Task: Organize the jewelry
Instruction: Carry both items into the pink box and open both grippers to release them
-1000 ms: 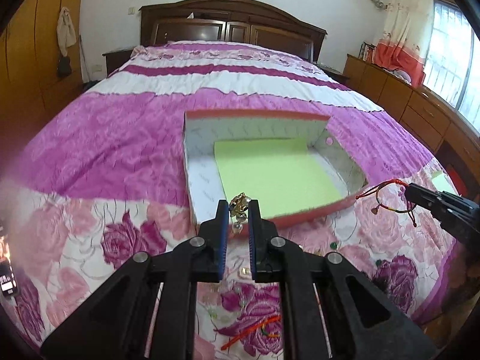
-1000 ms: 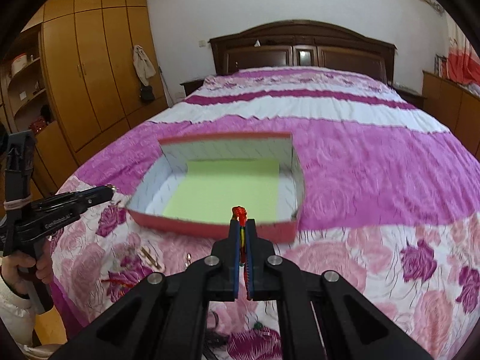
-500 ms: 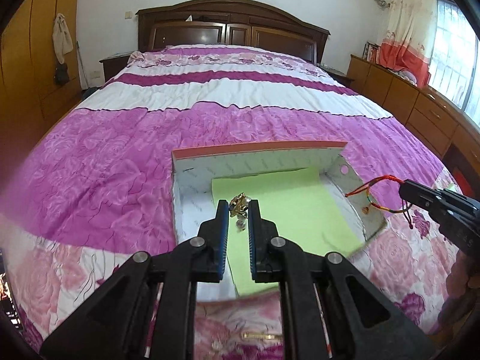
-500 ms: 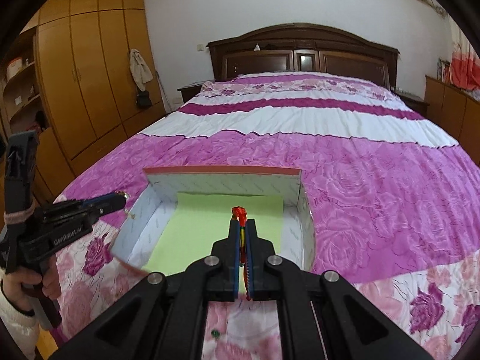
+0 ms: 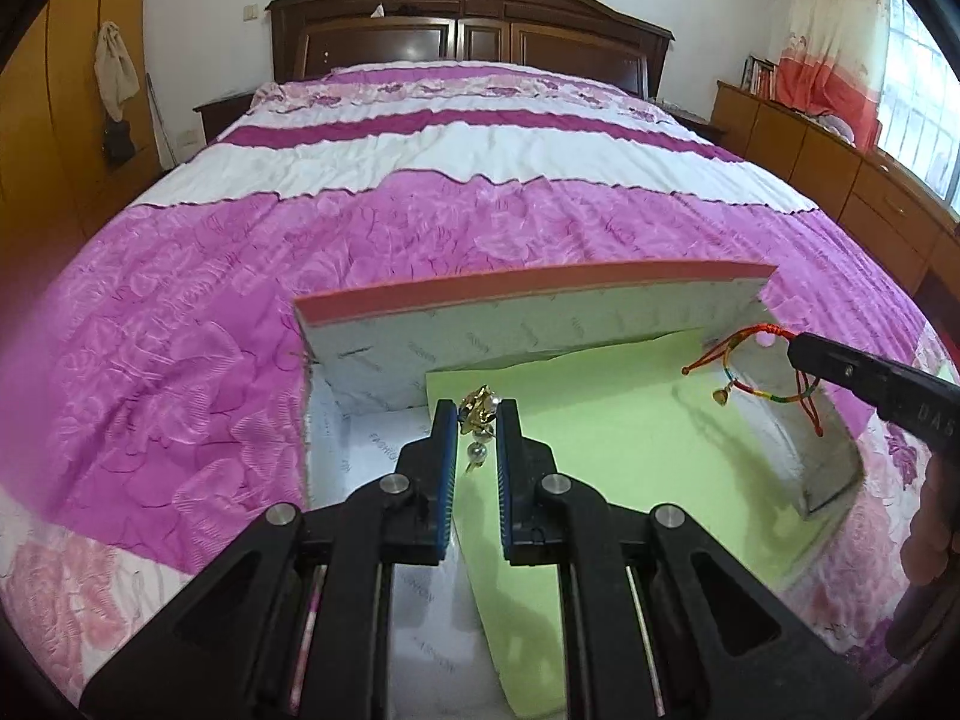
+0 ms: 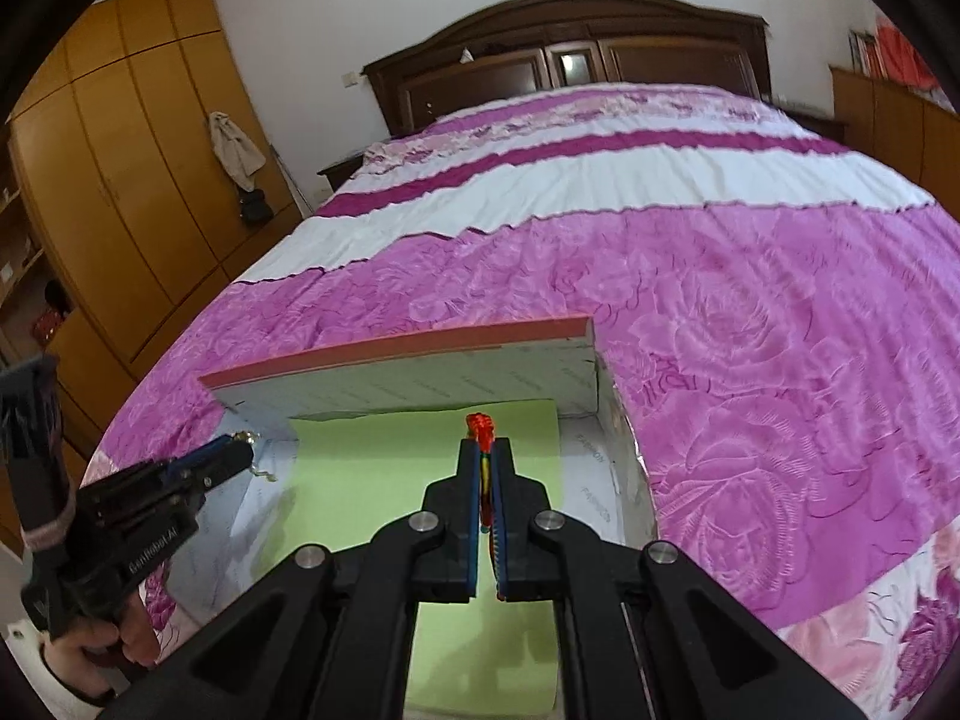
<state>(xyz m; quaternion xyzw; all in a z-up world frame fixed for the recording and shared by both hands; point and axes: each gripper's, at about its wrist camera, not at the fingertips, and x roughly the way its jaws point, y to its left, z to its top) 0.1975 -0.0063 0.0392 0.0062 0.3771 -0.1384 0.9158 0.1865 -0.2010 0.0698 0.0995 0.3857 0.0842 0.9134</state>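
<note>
An open box with a red rim [image 5: 528,291] [image 6: 396,354] lies on the bed, lined with a green sheet [image 5: 606,414] [image 6: 372,462]. My left gripper [image 5: 477,411] [image 6: 240,450] is shut on a gold earring with a small bead [image 5: 478,414] and hangs over the box's left part. My right gripper [image 6: 486,450] [image 5: 798,348] is shut on a red braided cord bracelet [image 6: 483,429] [image 5: 750,360], which dangles over the box's right side.
A pink and white floral bedspread [image 5: 420,210] covers the bed, with a dark wooden headboard [image 5: 468,24] behind. Wooden wardrobes [image 6: 120,180] stand at the left, low cabinets [image 5: 840,168] and a window at the right.
Both grippers have moved forward from the near edge of the box to above its inside, each still holding its piece. The loose items on the bedspread have left the view.
</note>
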